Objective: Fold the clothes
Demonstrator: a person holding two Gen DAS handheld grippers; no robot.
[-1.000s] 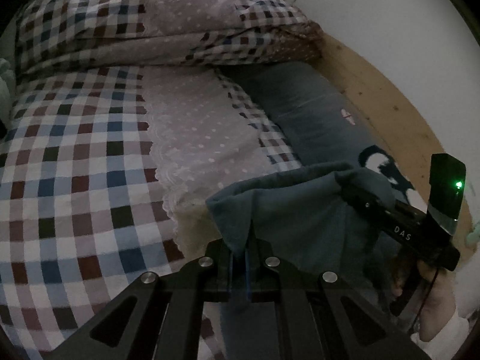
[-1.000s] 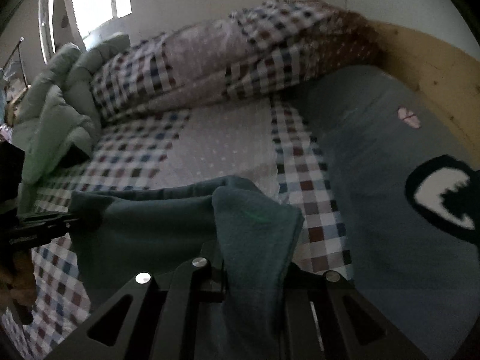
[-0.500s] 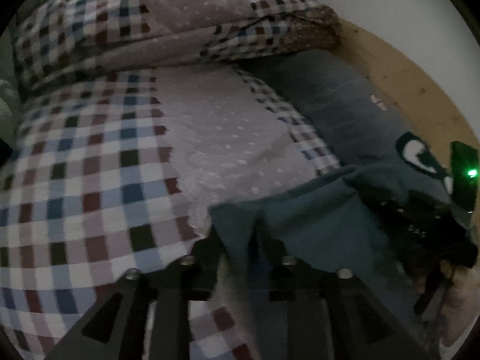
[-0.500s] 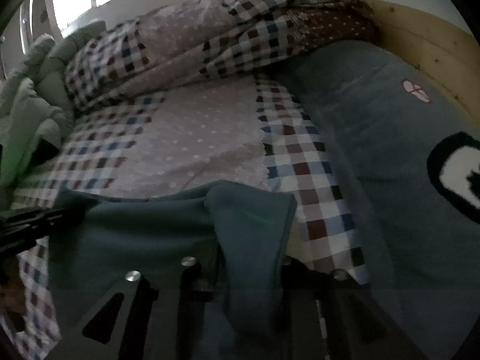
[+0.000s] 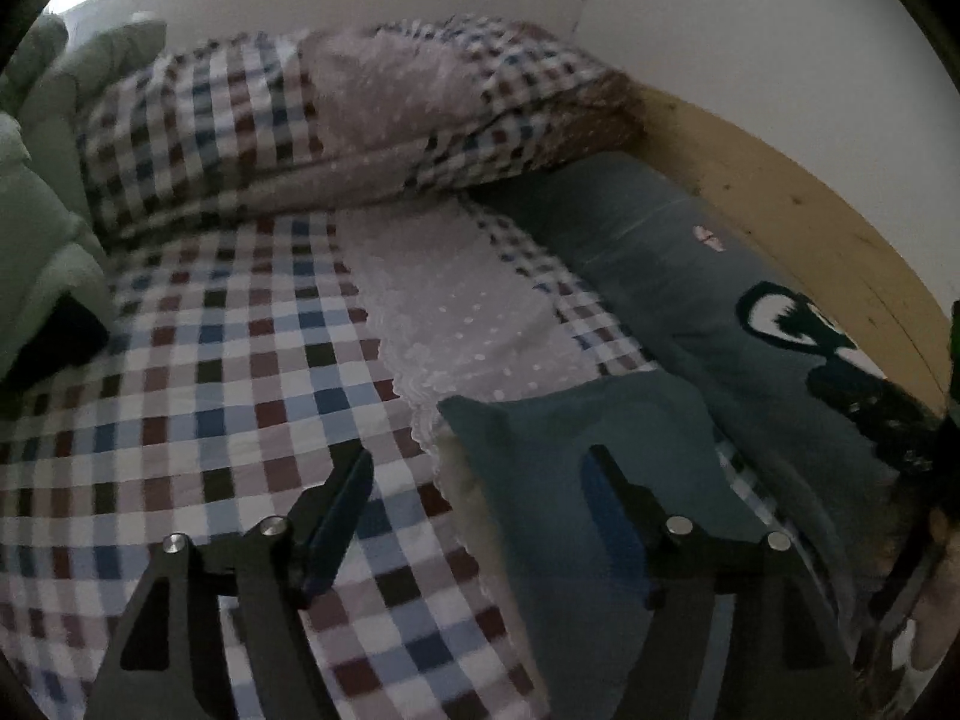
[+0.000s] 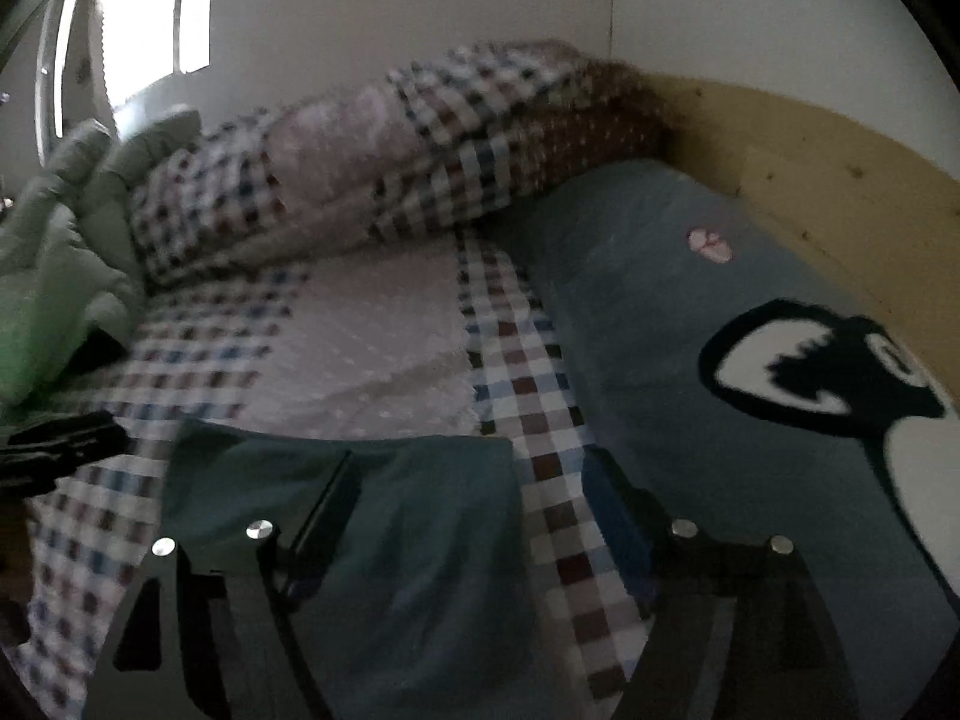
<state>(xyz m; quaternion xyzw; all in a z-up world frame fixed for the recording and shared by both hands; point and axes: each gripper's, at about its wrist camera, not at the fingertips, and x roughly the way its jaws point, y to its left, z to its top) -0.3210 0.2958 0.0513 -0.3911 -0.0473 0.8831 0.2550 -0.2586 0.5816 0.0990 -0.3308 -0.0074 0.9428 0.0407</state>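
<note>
Lying flat on the checked bedspread (image 5: 198, 372), the teal garment (image 5: 576, 450) is resting beneath both tools. Left gripper (image 5: 480, 474) and right gripper (image 6: 474, 480) are hovering spread, gripping nothing. Judged: between folds or done; a further fold is needing fresh edge grips.

We see a checked bedspread (image 5: 198, 396) across the bed, a matching folded quilt (image 5: 336, 120) heaped at the far end, a pale green duvet (image 6: 54, 276) bunched left, and a wooden bed frame (image 6: 828, 180) against the white wall (image 5: 720, 30).
</note>
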